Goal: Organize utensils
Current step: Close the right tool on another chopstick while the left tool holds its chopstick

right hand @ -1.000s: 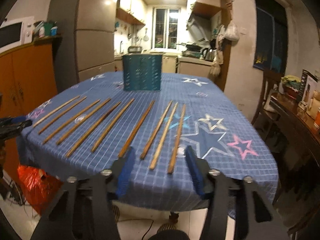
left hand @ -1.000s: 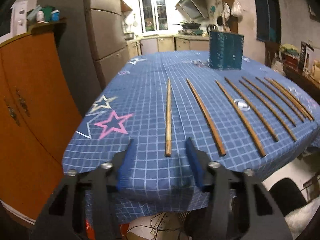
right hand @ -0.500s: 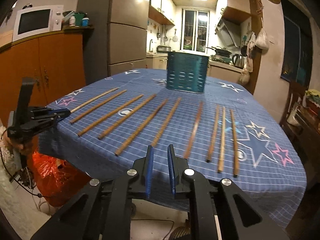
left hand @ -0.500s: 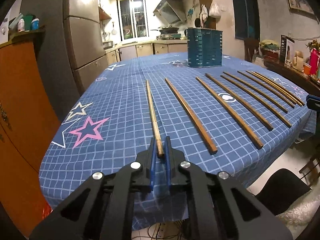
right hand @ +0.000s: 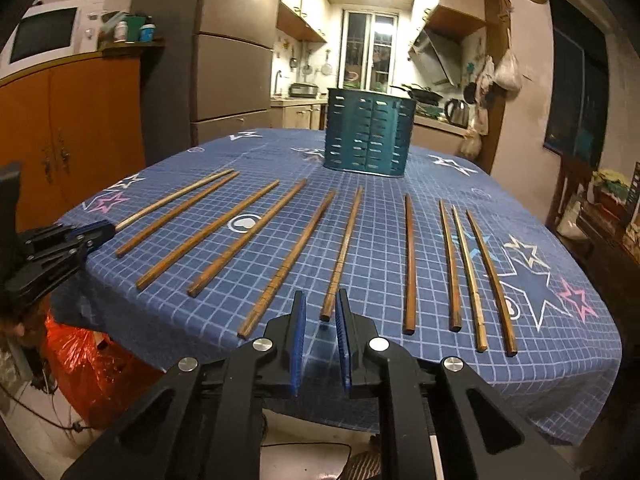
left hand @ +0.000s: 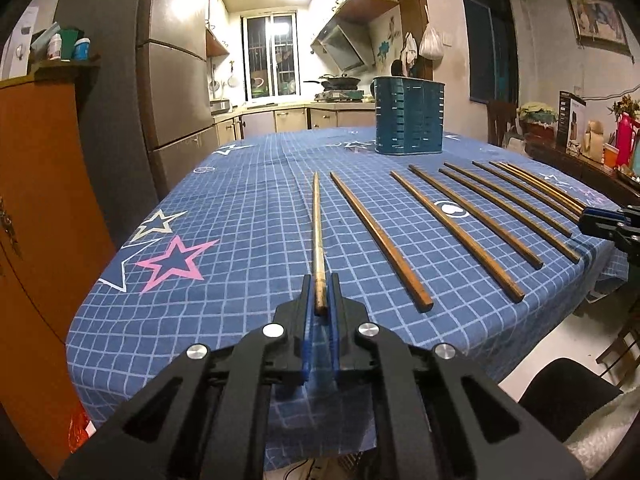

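Observation:
Several wooden chopsticks lie in a row on the blue star-print tablecloth [left hand: 240, 208]. A teal slotted utensil holder [left hand: 409, 125] stands at the far side; it also shows in the right wrist view [right hand: 368, 137]. My left gripper [left hand: 320, 292] is shut on the near end of the leftmost, pale chopstick [left hand: 317, 224], which rests along the cloth. My right gripper [right hand: 320, 312] is narrowly open, its blue pads on either side of the near tip of a middle chopstick [right hand: 344, 248], not touching it. The left gripper shows at the left edge of the right wrist view [right hand: 86, 234].
An orange cabinet [left hand: 36, 216] and a grey fridge [left hand: 176, 92] stand left of the table. A red bag [right hand: 92, 364] lies on the floor under the table's near left corner. A dark side table with clutter [left hand: 592, 156] stands at the right.
My left gripper has closed on the leftmost chopstick's near end. My right gripper closed nearly shut off the table edge, then moved in to a middle chopstick's tip and parted slightly.

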The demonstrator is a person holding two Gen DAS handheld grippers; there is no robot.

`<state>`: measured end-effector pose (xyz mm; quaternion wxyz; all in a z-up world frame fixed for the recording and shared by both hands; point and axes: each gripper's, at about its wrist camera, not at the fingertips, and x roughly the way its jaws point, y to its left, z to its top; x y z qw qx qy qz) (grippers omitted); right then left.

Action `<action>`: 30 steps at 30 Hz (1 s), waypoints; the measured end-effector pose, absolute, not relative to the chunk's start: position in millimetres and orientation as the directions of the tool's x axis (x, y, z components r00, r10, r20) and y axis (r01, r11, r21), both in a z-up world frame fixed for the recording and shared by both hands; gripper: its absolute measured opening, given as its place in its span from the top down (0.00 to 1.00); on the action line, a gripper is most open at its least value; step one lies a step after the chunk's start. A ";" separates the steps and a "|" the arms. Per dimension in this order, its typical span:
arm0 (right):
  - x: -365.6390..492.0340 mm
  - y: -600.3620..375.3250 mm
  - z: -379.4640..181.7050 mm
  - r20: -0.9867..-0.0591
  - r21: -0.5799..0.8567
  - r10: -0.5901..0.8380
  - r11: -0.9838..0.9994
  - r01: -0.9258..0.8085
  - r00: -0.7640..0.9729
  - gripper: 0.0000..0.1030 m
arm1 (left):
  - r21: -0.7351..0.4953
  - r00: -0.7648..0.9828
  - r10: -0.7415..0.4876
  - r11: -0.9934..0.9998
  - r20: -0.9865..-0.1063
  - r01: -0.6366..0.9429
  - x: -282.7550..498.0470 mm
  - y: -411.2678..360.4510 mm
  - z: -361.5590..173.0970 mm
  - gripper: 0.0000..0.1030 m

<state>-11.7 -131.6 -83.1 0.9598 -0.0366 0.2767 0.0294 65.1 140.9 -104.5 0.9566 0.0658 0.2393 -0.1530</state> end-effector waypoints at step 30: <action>-4.5 -127.7 -101.0 -0.521 -0.066 -0.034 0.998 0.000 0.853 0.83 | 0.100 0.862 -0.230 0.947 -0.452 0.305 49.5 143.8 -104.3 0.95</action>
